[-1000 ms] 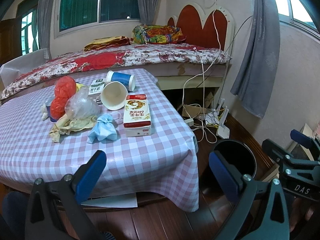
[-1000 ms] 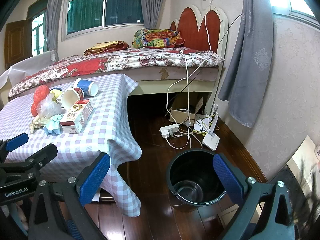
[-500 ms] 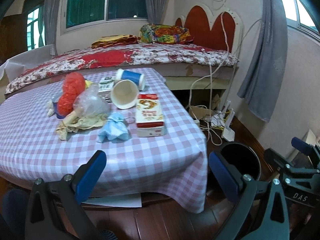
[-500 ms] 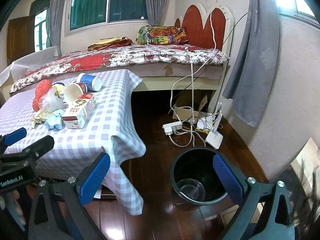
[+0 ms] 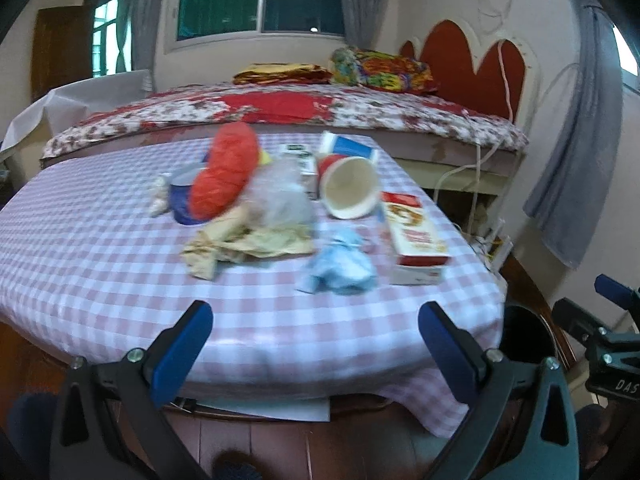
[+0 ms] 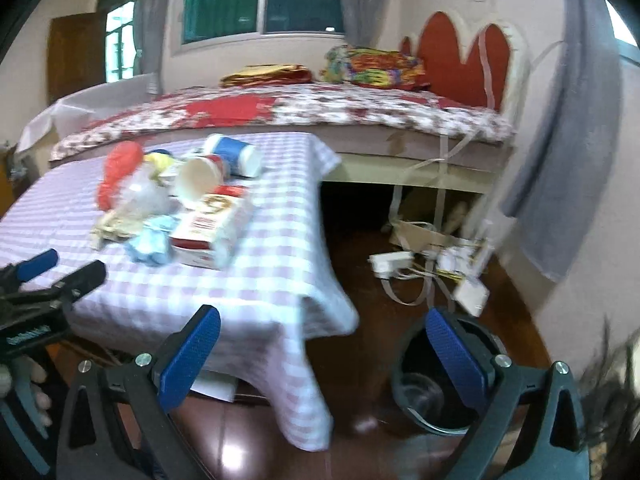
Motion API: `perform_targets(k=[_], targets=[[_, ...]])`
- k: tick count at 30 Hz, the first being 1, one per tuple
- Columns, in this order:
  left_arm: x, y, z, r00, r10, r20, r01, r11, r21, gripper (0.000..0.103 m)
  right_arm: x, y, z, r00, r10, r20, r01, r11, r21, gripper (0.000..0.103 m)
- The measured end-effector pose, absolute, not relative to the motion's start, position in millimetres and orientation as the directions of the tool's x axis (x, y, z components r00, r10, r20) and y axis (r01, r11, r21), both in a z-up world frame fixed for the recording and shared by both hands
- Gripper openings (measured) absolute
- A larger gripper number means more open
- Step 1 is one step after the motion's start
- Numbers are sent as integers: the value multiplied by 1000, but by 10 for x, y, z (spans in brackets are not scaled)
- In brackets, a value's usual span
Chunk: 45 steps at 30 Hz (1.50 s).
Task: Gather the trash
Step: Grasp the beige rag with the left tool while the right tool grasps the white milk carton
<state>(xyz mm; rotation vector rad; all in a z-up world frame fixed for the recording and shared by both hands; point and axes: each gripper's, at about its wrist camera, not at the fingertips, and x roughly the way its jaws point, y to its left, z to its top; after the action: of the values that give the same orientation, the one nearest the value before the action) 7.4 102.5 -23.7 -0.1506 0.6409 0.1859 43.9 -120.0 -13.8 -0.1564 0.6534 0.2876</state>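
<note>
Approach step, nothing picked up: left gripper (image 5: 316,326) and right gripper (image 6: 324,344) both spread wide, empty. Next: grab blue mask (image 5: 340,266) (nearest table (image 5: 100,264) edge), drop in bin (image 6: 440,392).

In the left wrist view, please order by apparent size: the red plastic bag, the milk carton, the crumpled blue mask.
1. red plastic bag and milk carton: look alike, so I cannot rank them.
2. crumpled blue mask, smallest though nearest the camera.

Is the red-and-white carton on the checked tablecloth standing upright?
No: the red-and-white carton lies flat on its side on the checked tablecloth, beside the crumpled blue mask.
</note>
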Motion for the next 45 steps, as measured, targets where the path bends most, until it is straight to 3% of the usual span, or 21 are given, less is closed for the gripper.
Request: perform_targets(k=[10, 14, 21, 29, 32, 35, 43, 45], targets=[[235, 1508, -389, 730, 213, -649, -317, 947, -46, 103, 735, -493, -177, 732, 309, -607, -432, 900, -62, 103], [325, 1676, -451, 730, 188, -657, -323, 942, -89, 103, 898, -307, -239, 720, 320, -616, -448, 892, -59, 102], [622, 1839, -553, 719, 169, -674, -313, 945, -96, 102, 1189, -58, -427, 676, 325, -661, -458, 888, -32, 94], [881, 1943, -565, 729, 122, -673, -271, 955, -120, 91, 1441, -38, -505, 658, 319, -682, -443, 896, -8, 85], [947, 1931, -588, 733, 85, -675, -243, 959, -144, 83, 1515, -59, -521, 651, 324, -687, -441, 897, 5, 79], [982, 1907, -601, 737, 71, -673, -233, 960, -154, 76, 1551, -64, -554, 633, 332, -699, -443, 896, 25, 62], [992, 1977, -585, 747, 25, -665, -220, 952, -211, 23, 1548, -111, -560, 619, 370, -693, -463, 884, 59, 58], [957, 1969, -536, 759, 23, -651, -215, 952, -218, 21, 1533, -140, -545, 624, 375, -685, -461, 885, 64, 57]])
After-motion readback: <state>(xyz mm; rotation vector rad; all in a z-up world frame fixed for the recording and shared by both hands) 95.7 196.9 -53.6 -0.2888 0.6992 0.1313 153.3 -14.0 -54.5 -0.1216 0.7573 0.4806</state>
